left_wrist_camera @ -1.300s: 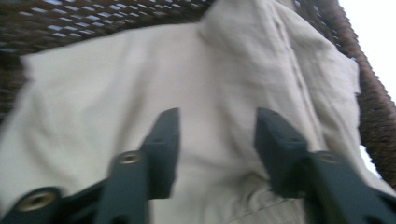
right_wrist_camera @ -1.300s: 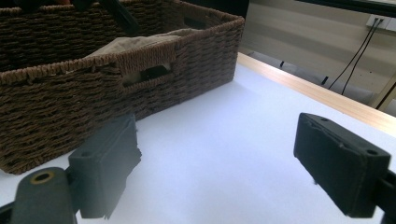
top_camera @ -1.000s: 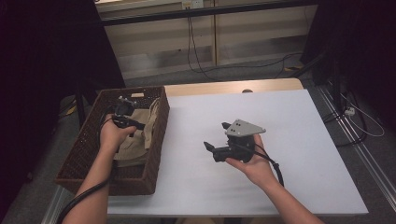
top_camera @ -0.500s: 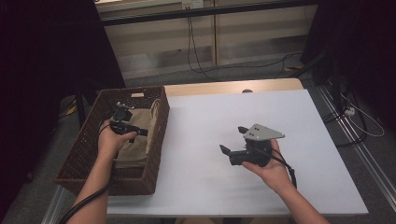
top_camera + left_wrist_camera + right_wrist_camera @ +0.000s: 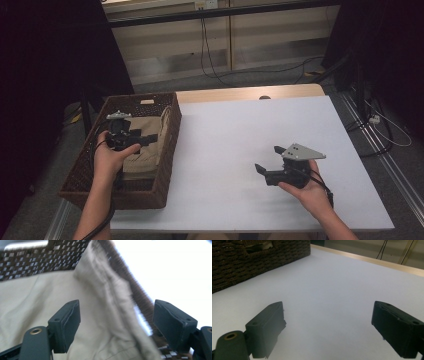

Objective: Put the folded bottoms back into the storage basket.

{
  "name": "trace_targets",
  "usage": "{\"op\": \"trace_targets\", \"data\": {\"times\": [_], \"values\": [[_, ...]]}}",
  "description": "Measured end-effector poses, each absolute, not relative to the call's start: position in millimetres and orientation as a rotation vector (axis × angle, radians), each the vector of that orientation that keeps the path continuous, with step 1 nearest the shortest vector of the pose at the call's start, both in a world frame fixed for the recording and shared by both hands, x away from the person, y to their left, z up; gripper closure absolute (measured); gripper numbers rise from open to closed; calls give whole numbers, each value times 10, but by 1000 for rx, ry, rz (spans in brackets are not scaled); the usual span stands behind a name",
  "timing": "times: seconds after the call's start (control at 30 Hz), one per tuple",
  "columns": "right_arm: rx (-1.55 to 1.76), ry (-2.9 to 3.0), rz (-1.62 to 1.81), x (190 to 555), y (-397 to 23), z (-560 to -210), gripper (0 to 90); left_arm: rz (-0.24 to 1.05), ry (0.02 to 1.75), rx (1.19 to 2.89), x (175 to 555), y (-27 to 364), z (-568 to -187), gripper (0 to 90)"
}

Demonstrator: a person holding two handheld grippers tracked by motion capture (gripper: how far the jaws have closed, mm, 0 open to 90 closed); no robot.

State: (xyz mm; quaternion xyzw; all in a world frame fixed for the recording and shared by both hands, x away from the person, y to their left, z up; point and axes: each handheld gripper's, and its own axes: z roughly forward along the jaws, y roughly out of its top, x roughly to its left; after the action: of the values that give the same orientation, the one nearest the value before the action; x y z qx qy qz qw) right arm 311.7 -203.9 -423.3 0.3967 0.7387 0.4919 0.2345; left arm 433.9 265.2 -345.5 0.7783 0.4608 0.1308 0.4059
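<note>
From above, my left gripper [image 5: 145,138] hangs over the beige cloth [image 5: 145,150] in the brown basket [image 5: 85,175]; its jaws have just been opening, and the cloth lies loose below them. My right gripper [image 5: 267,167] waits open and empty over the white table [image 5: 225,135]. In the left gripper view a raised fold [image 5: 112,302] leans on the basket wall [image 5: 132,290]; I could pinch the wicker with it. In the right gripper view nothing is between the jaws.

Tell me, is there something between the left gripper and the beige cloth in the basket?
Nothing visible. The left gripper hangs over the beige cloth inside the wicker basket. Its jaws have just been opening; a fold of cloth lies beyond them, unpressed.
</note>
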Motion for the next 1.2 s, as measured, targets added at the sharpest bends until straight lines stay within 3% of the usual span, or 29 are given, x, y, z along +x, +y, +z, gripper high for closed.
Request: {"op": "trace_targets", "data": {"times": [0.5, 1.2], "values": [[1137, 2007, 1344, 2970, -2315, -4307, 107, 360, 1049, 1822, 4008, 2585, -3309, 193], [1155, 2005, 1305, 2843, -2562, -4361, 103, 367, 939, 1748, 3697, 2494, -3291, 144]]}}
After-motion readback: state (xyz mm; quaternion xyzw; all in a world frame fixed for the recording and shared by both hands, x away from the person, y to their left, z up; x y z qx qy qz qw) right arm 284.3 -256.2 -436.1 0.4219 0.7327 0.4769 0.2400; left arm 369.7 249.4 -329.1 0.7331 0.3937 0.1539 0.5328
